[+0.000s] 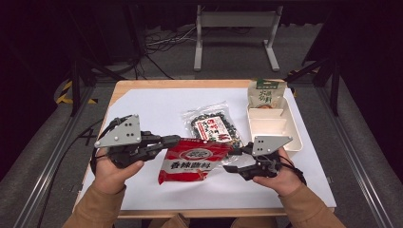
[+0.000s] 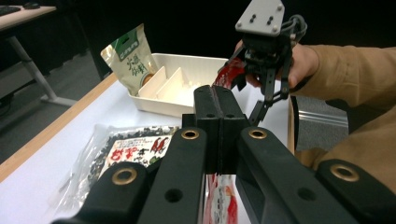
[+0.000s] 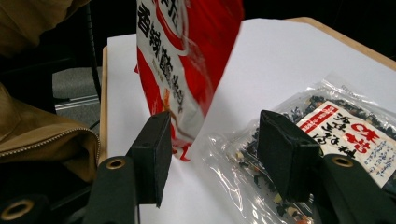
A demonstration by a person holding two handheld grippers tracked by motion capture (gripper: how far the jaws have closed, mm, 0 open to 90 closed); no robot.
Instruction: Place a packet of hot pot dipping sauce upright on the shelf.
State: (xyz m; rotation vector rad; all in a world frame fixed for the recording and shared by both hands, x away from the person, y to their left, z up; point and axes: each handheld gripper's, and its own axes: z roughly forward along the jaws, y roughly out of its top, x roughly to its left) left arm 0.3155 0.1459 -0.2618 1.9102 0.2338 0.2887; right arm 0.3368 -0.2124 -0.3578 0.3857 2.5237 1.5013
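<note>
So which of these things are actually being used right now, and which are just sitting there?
In use:
- red snack bag
- left gripper, shut on its edge
- right gripper, open beside it

Lying about:
- clear bag of dark beans
- green pouch
- white divided tray

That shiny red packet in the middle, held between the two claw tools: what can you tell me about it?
The glossy red plastic snack packet bears a white band of red and black Chinese characters. It sits between the two hands, near the front of the white sheet. The left gripper is shut on its left corner. The right gripper is open beside its other end, jaws apart. In the right gripper view the packet looks lifted and tilted. Its top right corner lies beside the clear bag of dark snacks.
</note>
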